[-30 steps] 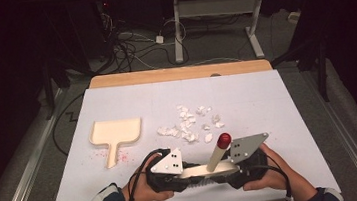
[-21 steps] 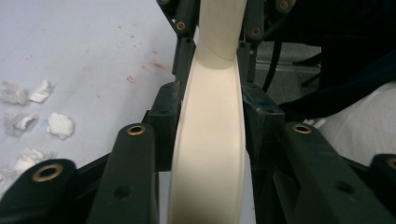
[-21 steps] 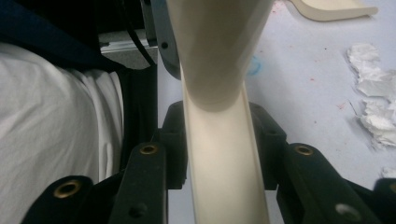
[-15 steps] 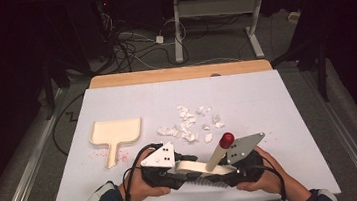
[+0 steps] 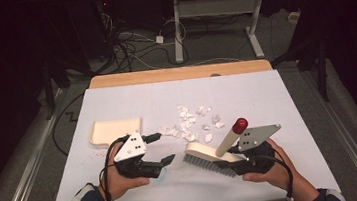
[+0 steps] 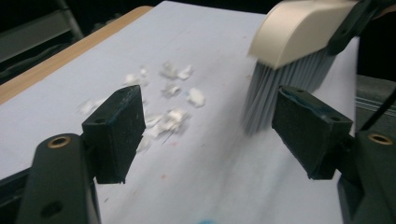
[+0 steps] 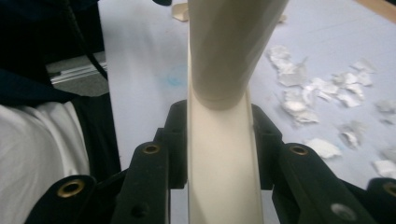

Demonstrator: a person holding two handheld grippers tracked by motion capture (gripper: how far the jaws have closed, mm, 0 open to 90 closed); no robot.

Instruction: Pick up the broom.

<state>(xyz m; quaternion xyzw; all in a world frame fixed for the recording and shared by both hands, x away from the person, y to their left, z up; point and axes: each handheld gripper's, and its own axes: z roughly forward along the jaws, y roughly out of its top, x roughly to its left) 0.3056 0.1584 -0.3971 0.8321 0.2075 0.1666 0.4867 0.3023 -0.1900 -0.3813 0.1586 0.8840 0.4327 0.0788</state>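
Note:
A cream hand brush (image 5: 206, 154) with grey bristles and a red-tipped handle (image 5: 240, 124) rests bristles-down on the white sheet at front right. My right gripper (image 5: 237, 160) is shut on the brush; in the right gripper view the jaws clamp its cream back (image 7: 219, 154). My left gripper (image 5: 164, 147) sits left of the brush and apart from it. Its jaws have just been opening and nothing is between them (image 6: 210, 126). The brush head (image 6: 294, 32) shows ahead on the right. White paper scraps (image 5: 194, 121) lie beyond both grippers. A cream dustpan (image 5: 114, 130) lies at left.
A white sheet (image 5: 276, 95) covers the table, and a wooden edge (image 5: 178, 74) shows at the back. Scraps (image 6: 173, 93) are spread in front of the left jaws and to the right of the right jaws (image 7: 317, 93). Cables and desk legs stand on the floor behind.
My left gripper has let go of the brush, opened its jaws and moved left. The right gripper has closed on the brush and stays in place.

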